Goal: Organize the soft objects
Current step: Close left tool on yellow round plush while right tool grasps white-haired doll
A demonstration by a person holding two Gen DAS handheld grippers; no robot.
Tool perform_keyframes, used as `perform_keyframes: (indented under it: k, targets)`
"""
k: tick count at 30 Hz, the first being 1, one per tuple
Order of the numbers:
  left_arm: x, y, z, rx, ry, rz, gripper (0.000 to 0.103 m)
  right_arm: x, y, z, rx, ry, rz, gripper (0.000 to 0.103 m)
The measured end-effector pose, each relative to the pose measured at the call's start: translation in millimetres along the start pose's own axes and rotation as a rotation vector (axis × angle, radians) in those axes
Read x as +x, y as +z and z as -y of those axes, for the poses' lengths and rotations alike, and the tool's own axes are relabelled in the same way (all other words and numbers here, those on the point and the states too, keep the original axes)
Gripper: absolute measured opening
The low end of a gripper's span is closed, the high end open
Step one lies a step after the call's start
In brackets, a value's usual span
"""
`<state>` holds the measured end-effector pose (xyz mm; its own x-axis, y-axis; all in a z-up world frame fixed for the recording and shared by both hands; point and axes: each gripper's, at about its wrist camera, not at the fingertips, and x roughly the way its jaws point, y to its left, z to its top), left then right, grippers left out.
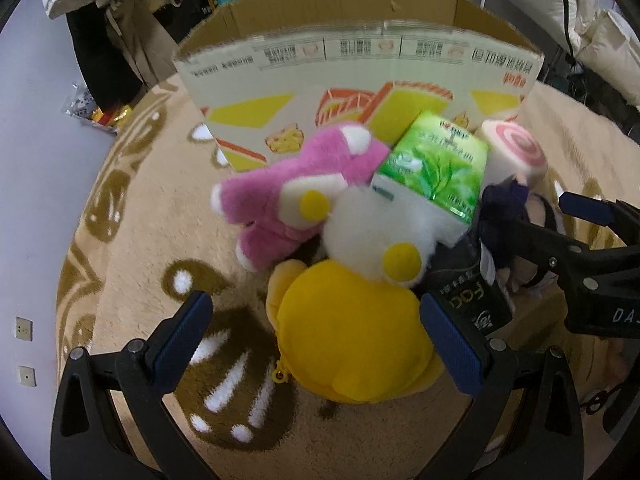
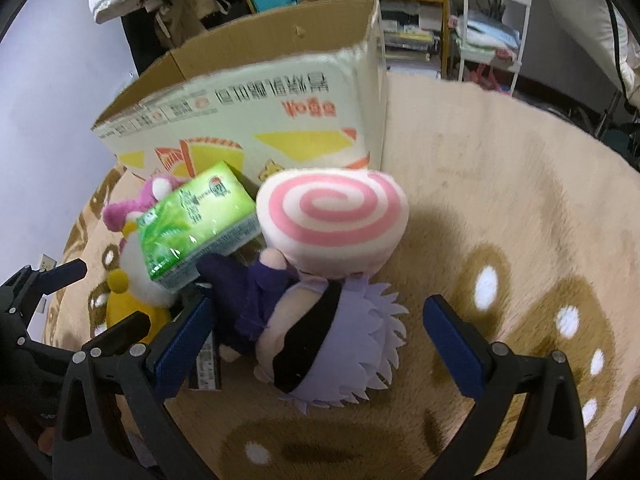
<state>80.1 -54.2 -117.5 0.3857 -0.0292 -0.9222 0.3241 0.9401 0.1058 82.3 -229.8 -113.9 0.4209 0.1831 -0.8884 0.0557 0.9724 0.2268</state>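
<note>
1. Box (image 1: 360, 64): cardboard, top open, standing on the rug (image 1: 132, 220); its inside is hidden in both views.
2. Pile on the rug, just in front of the box: pink plush (image 1: 288, 184), white plush (image 1: 376, 232), yellow plush (image 1: 352, 340), green pack (image 1: 436, 168) lying on top, swirl cushion (image 2: 332, 212), doll (image 2: 320, 340).
3. Left gripper (image 1: 324, 348): fingers spread, either side of the yellow plush, not pinching it.
4. Right gripper (image 2: 316, 348): fingers spread around the doll's head.
5. Left view only: the whole yellow plush, and a dark pack (image 1: 476, 304) beside it.
6. Right view only: the doll's spiky lilac hair and black band, and the cushion's full face.
</note>
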Motion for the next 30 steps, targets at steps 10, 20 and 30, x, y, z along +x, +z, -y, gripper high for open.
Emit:
perform_keyframes:
  k: [10, 20, 30]
  targets:
    - [13, 0, -4, -0.032, -0.069, -0.067, 0.102, 22, -3, 6, 0.01, 0.001, -0.077, 0.103]
    - [27, -1, -7, -0.051, -0.092, -0.114, 0.102, 27, 0, 11, 0.014, 0.004, -0.085, 0.103]
    - [41, -4, -9, -0.09, -0.164, -0.161, 0.082, 28, -4, 5, -0.003, 0.061, -0.111, 0.083]
